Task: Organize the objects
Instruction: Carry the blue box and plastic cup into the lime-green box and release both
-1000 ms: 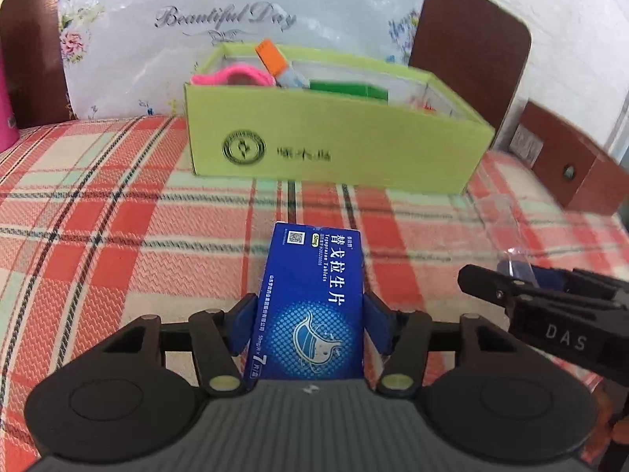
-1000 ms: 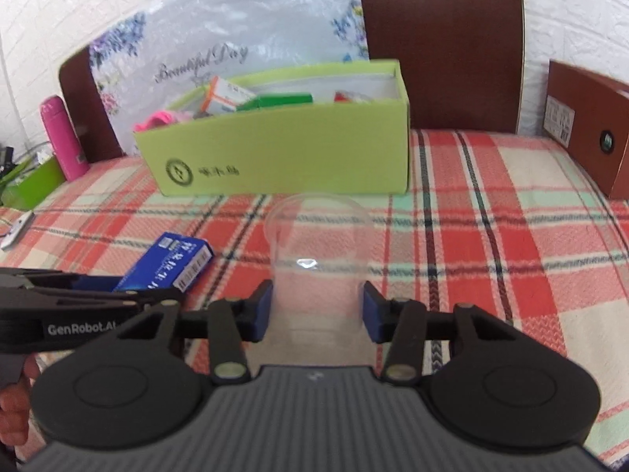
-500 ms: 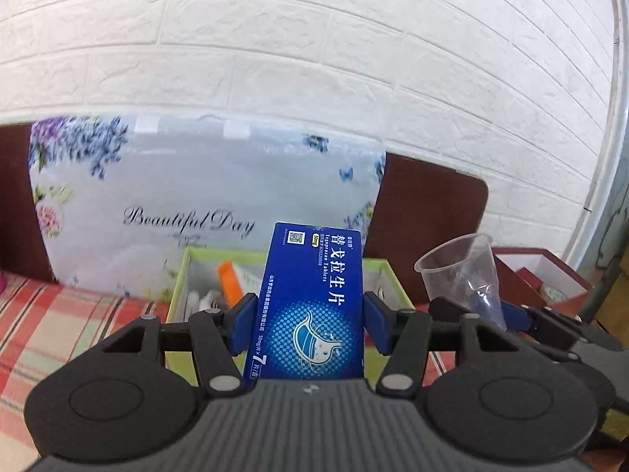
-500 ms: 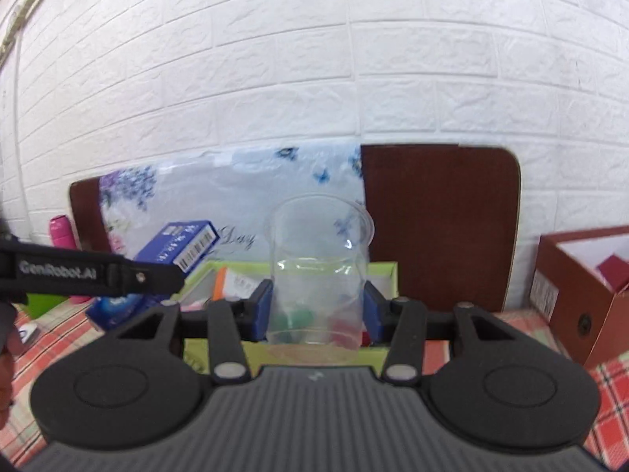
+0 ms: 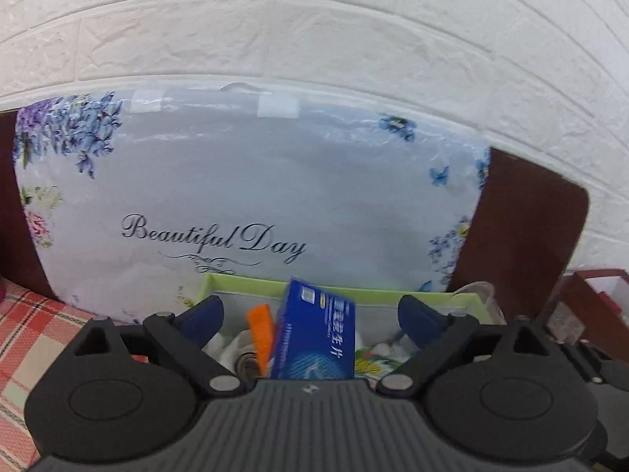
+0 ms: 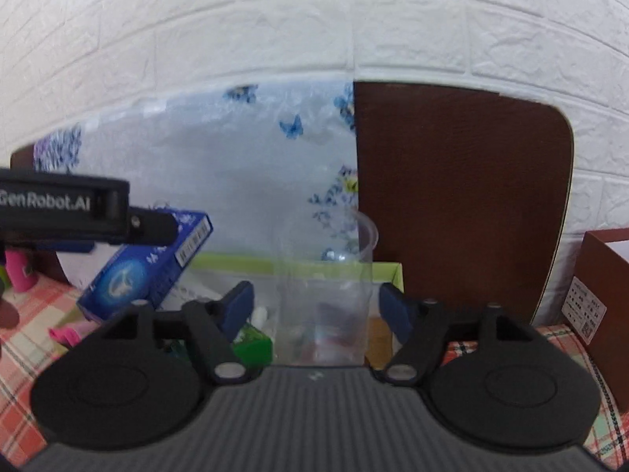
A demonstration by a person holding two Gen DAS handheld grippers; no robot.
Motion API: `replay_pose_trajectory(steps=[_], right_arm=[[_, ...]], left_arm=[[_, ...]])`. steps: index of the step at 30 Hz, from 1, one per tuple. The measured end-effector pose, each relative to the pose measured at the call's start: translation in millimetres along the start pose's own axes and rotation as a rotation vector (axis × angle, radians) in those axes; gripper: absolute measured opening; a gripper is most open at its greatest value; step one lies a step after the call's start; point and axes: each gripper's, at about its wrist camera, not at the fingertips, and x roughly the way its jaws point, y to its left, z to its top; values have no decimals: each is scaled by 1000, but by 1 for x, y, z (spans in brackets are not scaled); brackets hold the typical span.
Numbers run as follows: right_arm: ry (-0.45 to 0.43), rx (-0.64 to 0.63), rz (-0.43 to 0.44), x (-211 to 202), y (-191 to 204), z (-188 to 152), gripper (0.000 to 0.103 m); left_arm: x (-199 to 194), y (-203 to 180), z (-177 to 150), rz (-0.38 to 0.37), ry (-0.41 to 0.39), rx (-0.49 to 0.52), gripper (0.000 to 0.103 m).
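L gripper (image 5: 310, 310): jaws just opened wide, pads clear of the blue medicine box (image 5: 314, 338), which sits tilted btwn them over the green box (image 5: 251, 281). R gripper (image 6: 316, 305): jaws just opened too, clear plastic cup (image 6: 326, 287) btwn pads, not pressed, over the same green box. Floral pillow (image 5: 243, 181) behind, brown box (image 6: 605, 299) to the R.

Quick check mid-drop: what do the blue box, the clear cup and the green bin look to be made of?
Blue box: printed glossy cardboard, judging by its crisp folded edges and barcode.
Clear cup: thin transparent plastic, probably; the things behind show through its wall and the rim glints.
Green bin: looks like matte paperboard, with thin flat walls, pale inside.
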Motion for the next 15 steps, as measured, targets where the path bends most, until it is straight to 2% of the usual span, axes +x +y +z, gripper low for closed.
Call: replay_pose_trajectory(steps=[2, 5, 9, 15], right_arm=[[-3, -46, -16, 3, 3, -15, 87], [-1, -49, -46, 2, 2, -29, 94], [5, 39, -31, -8, -7, -27, 95], [-23, 4, -38, -54, -4, -13, 102]], left_arm=[[4, 9, -9, -4, 22, 5, 98], [3, 19, -18, -20, 34, -8, 98], [-10, 23, -21, -25, 40, -10, 98], [-54, 18, -20, -33, 2, -14, 98]])
